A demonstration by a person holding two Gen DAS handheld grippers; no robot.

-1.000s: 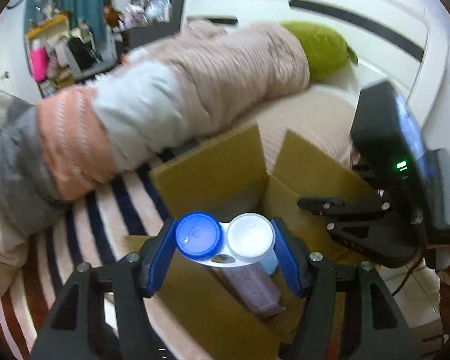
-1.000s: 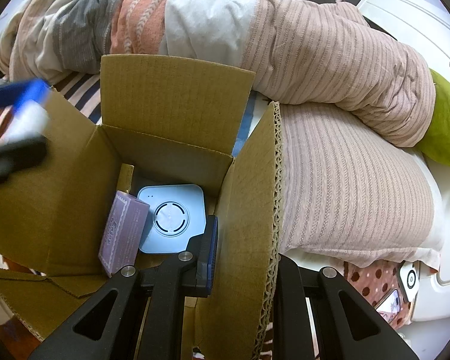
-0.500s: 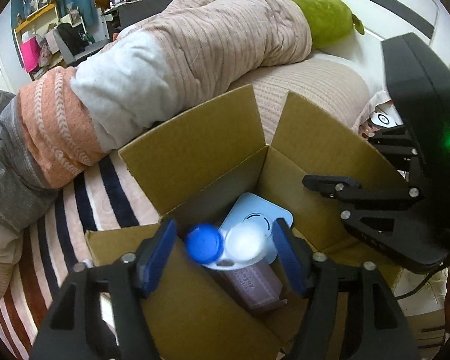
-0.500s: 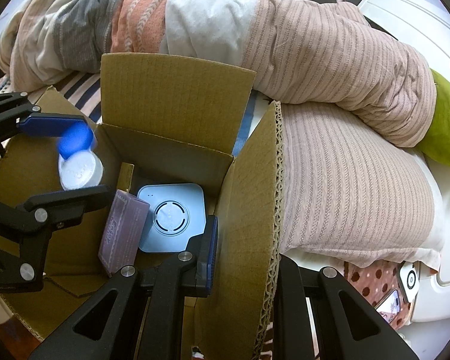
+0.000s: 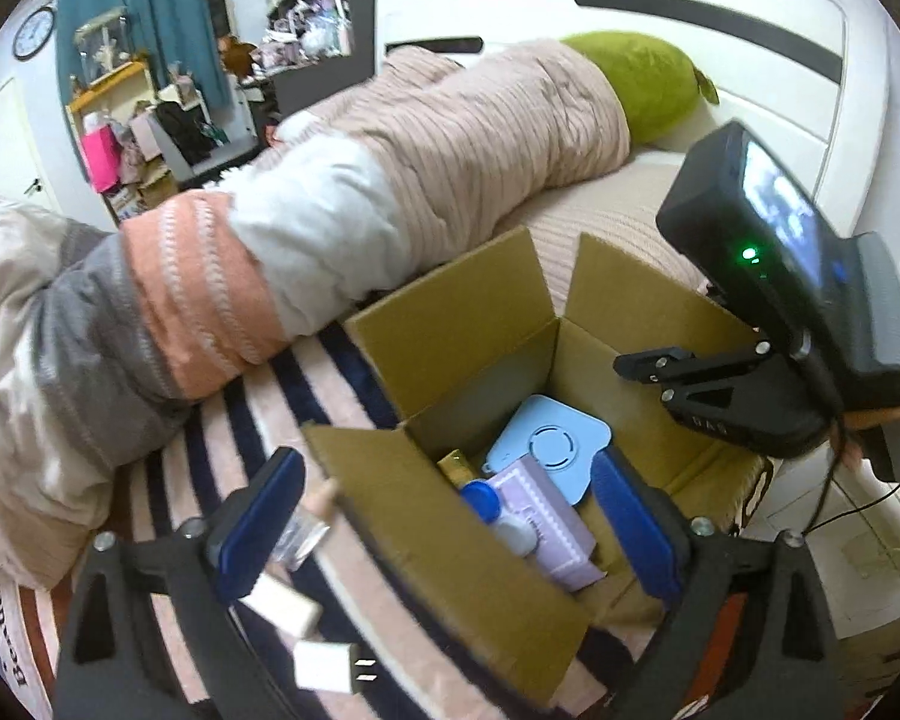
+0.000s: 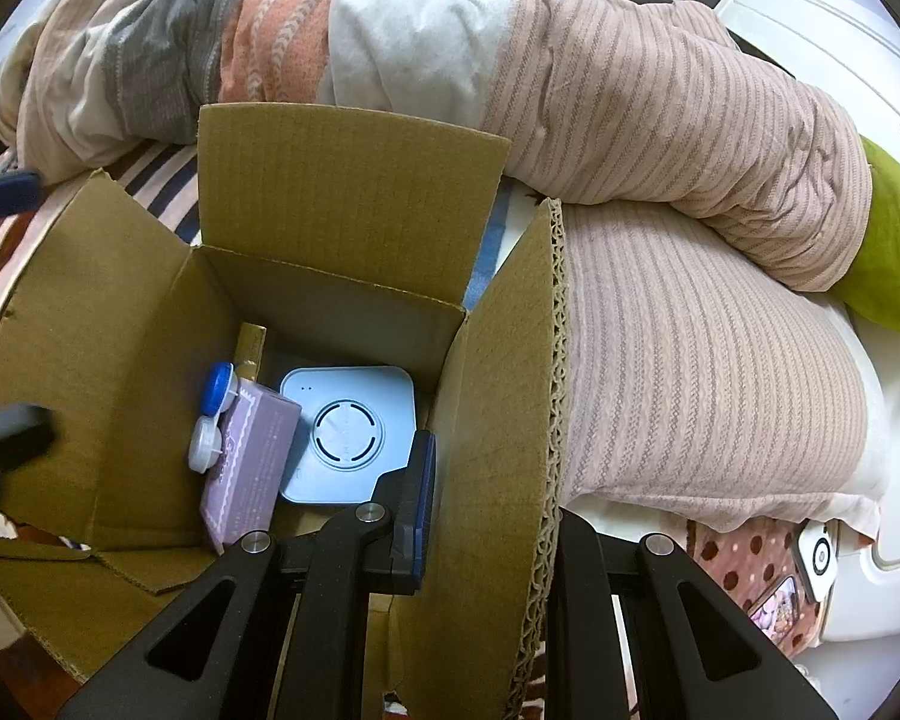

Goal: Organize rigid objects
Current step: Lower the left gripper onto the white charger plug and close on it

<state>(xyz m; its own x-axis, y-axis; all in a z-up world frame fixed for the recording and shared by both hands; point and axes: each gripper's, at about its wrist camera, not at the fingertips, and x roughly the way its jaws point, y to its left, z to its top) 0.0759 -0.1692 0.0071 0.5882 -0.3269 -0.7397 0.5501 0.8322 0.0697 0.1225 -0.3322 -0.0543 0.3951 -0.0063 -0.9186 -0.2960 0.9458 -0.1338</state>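
Note:
An open cardboard box [image 5: 450, 324] [image 6: 354, 204] stands on the bed. Inside lie a blue-and-white contact lens case [image 6: 213, 417] [image 5: 498, 510], a purple carton [image 6: 249, 459] [image 5: 549, 525], a light blue square device [image 6: 348, 435] [image 5: 549, 444] and a gold item [image 6: 249, 348]. My left gripper [image 5: 450, 522] is open and empty above the box's near flap. My right gripper [image 6: 486, 504] is shut on the box's right flap [image 6: 504, 420], which stands upright between its fingers.
A striped sheet [image 5: 252, 414] covers the bed, with a rolled duvet [image 6: 510, 72] behind the box and a green cushion [image 5: 642, 84] at the headboard. A small glass bottle [image 5: 306, 531], a beige item [image 5: 282, 603] and a white charger plug [image 5: 330, 666] lie left of the box.
My left gripper opened and let go of the contact lens case, which dropped into the box beside the purple carton. The left gripper then pulled back. The right gripper held still.

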